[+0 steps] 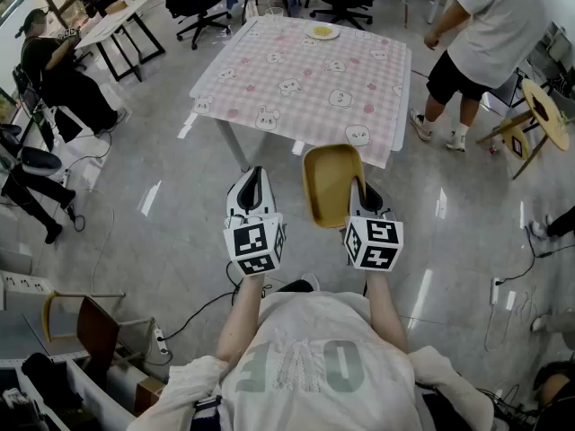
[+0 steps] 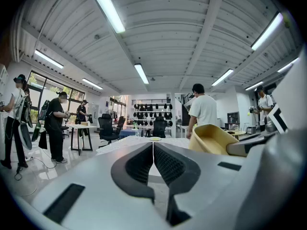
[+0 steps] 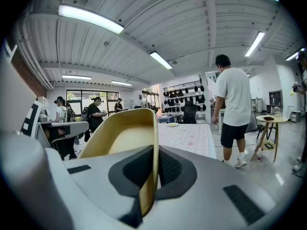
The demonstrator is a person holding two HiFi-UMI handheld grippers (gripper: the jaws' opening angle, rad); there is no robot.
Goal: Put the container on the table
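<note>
A yellow rectangular container [image 1: 331, 184] hangs in the air in front of me, short of the table [image 1: 305, 83] with the pink checked cloth. My right gripper [image 1: 361, 194] is shut on the container's right rim; in the right gripper view the container [image 3: 122, 143] wall stands pinched between the dark pads [image 3: 168, 169]. My left gripper [image 1: 252, 187] is beside it on the left, shut and empty, its pads [image 2: 165, 164] pressed together. From the left gripper view the container [image 2: 211, 139] shows at the right.
A small plate [image 1: 322, 31] lies at the table's far edge. A person in a white shirt [image 1: 490, 34] stands at the table's right, by a round wooden stool [image 1: 544, 115]. Office chairs [image 1: 202, 7] and another table [image 1: 117, 21] with a seated person are at the back left. Cables trail on the floor.
</note>
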